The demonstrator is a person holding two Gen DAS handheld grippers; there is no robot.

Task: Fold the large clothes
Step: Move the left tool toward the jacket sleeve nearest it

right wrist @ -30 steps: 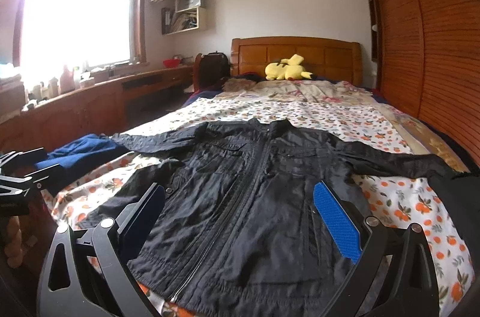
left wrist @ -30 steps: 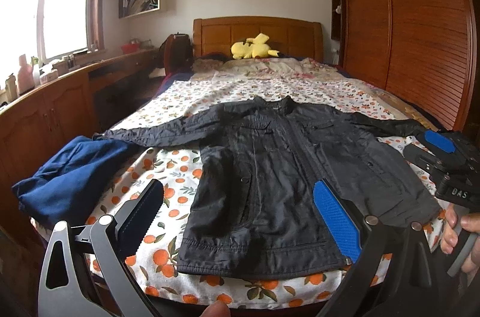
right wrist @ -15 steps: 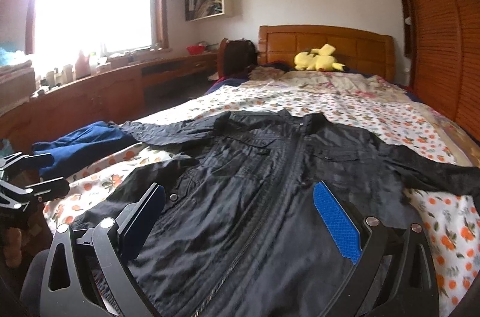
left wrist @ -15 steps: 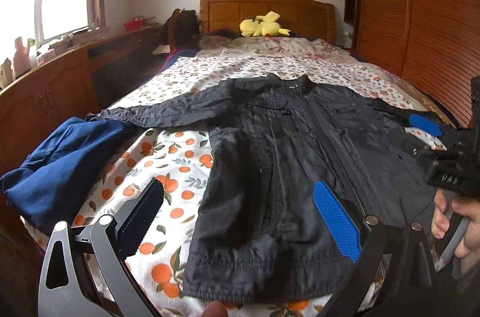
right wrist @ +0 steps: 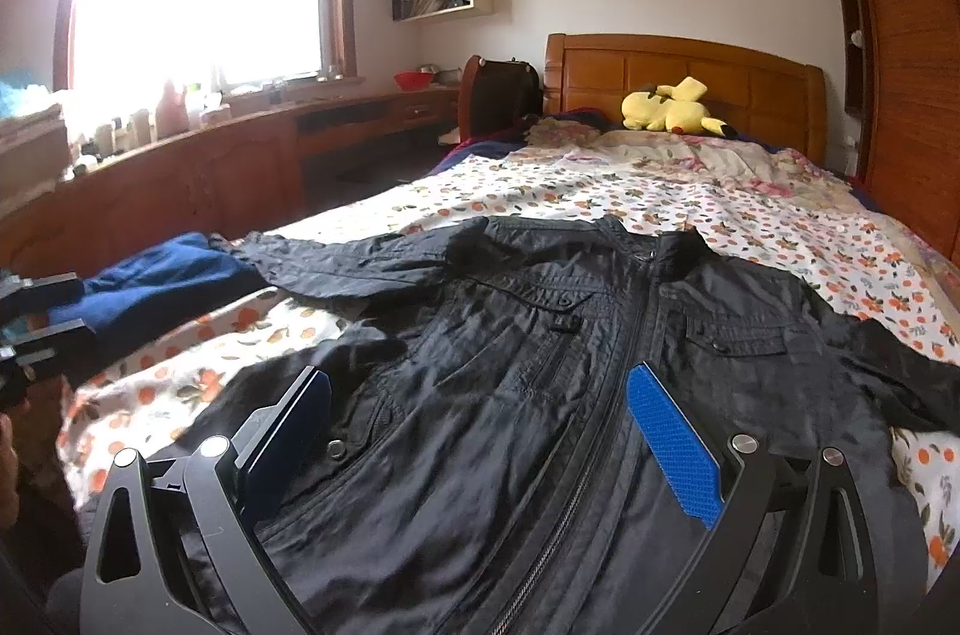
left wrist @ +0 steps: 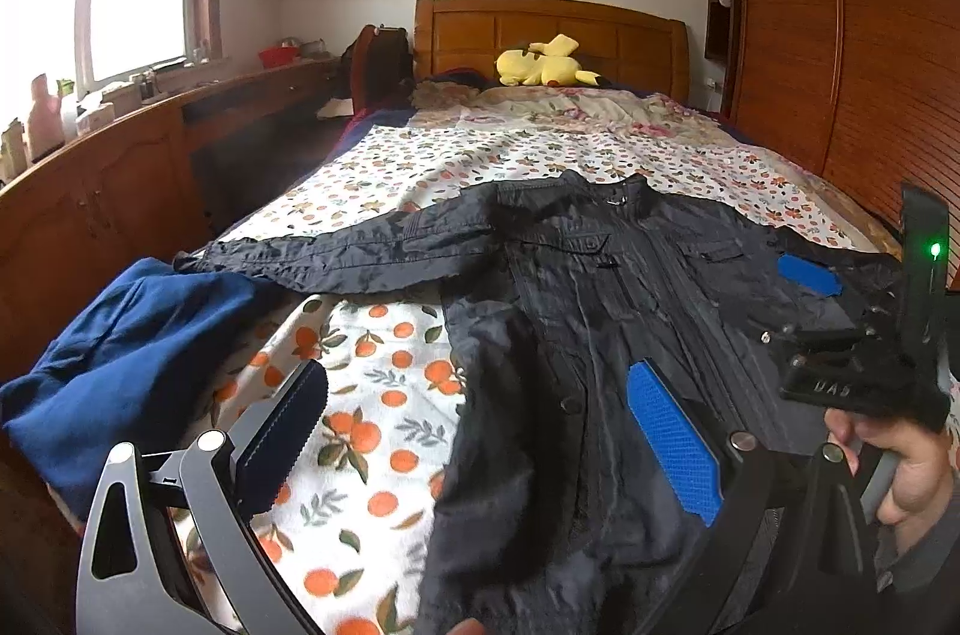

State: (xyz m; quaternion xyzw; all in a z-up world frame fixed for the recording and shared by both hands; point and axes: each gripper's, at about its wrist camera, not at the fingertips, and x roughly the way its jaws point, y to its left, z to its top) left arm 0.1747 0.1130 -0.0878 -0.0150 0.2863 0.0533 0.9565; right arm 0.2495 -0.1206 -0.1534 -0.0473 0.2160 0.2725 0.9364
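A black zip-up jacket (left wrist: 600, 311) lies front up on the bed, collar toward the headboard, one sleeve (left wrist: 336, 257) stretched out to the left. My left gripper (left wrist: 480, 431) hovers open low over the jacket's left hem edge and the bedsheet, holding nothing. My right gripper (right wrist: 480, 431) is open just above the jacket's (right wrist: 540, 395) lower front, near the zip, also holding nothing. In the left wrist view the right gripper (left wrist: 822, 311) shows at the far right over the jacket, held by a hand (left wrist: 900, 461).
A crumpled blue garment (left wrist: 120, 347) lies at the bed's left edge beside the sleeve. A yellow plush toy (left wrist: 546, 62) rests by the wooden headboard (left wrist: 540, 20). A wooden desk (left wrist: 120, 167) runs along the left, a wardrobe (left wrist: 870, 65) along the right. The orange-print bedsheet (left wrist: 384, 395) covers the bed.
Both grippers have moved forward and lower toward the jacket, which now fills more of each view. Both stay open. The jacket has not moved.
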